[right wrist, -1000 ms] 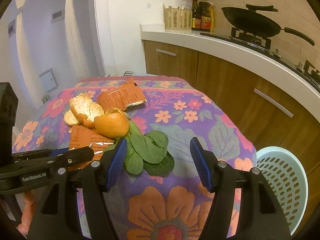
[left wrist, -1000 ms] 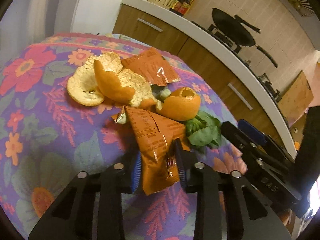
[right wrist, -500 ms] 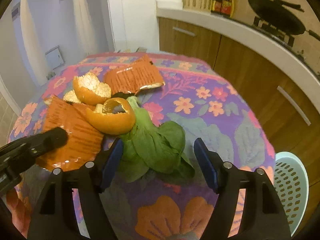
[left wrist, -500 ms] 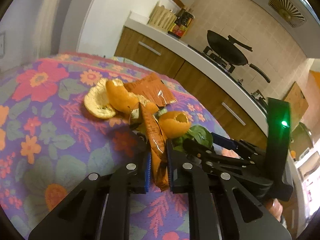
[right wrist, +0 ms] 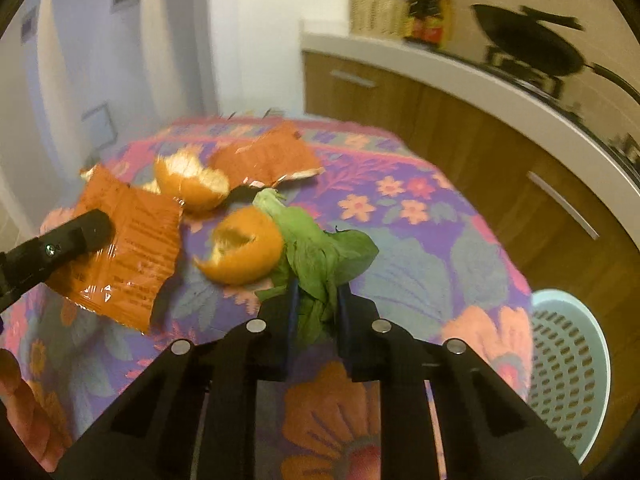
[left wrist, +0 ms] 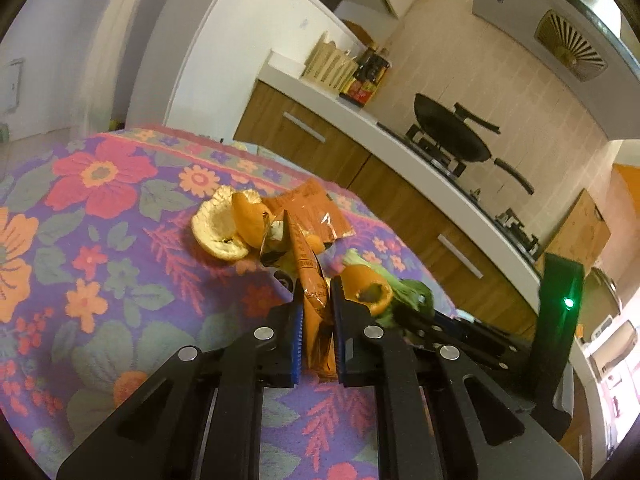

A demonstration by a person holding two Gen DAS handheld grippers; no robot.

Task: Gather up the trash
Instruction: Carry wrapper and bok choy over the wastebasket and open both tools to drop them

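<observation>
My left gripper (left wrist: 315,312) is shut on an orange snack wrapper (left wrist: 310,276) and holds it edge-up above the table; the same wrapper (right wrist: 124,248) hangs at the left of the right wrist view. My right gripper (right wrist: 318,312) is shut on a bunch of green leaves (right wrist: 324,252). An orange peel cup (right wrist: 240,246) lies against the leaves. More peel (right wrist: 188,182) and a second orange wrapper (right wrist: 266,158) lie behind on the floral tablecloth (right wrist: 420,248).
A pale blue perforated basket (right wrist: 568,368) stands on the floor past the table's right edge. Wooden kitchen cabinets and a white counter with a black wok (left wrist: 448,136) run behind the table.
My right gripper has closed on the green leaves. My left gripper closed on the orange wrapper and lifted it upright off the cloth.
</observation>
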